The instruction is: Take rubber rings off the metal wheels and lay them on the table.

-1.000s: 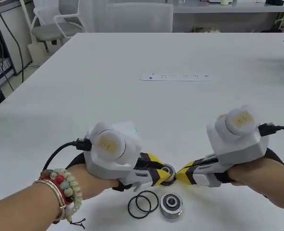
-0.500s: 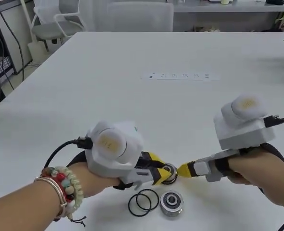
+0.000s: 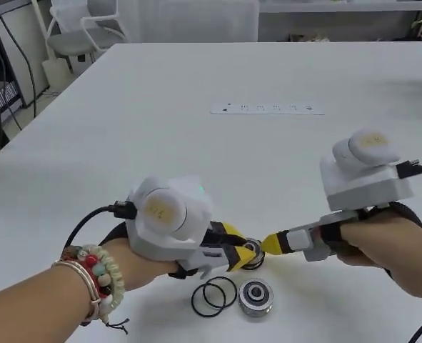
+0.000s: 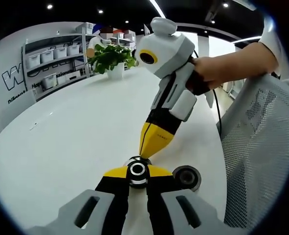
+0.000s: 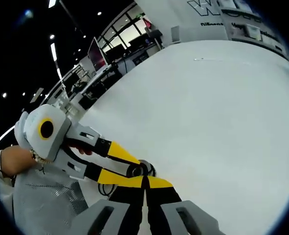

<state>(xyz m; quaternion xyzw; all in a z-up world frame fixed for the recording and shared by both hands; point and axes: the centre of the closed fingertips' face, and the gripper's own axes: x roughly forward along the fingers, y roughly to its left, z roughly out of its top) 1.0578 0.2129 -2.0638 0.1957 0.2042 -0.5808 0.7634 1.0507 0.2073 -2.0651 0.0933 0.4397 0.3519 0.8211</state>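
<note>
While the left hand-held gripper (image 3: 240, 256) is clenched on a small silver metal wheel (image 3: 253, 255), it holds that wheel just above the white worktop (image 3: 196, 143), near the front edge. In the left gripper view the wheel's round face and dark bore look straight back between the yellow jaw tips, so its axle runs roughly along the jaws.

The right hand-held gripper (image 3: 270, 244) comes in from the opposite side, its long body slanting down towards the wheel. Its jaws are pressed together into a single yellow point that meets the wheel's rim. Whether anything thin is pinched between them I cannot tell.

Just in front of the held wheel, a second silver metal wheel (image 3: 255, 297) lies flat on the worktop with its bore pointing up. Two thin black rubber rings (image 3: 214, 295) lie flat just beside it, overlapping each other and touching or nearly touching its side.

Well apart, towards the far side, a white socket strip (image 3: 268, 108) lies with its long axis across the worktop.
</note>
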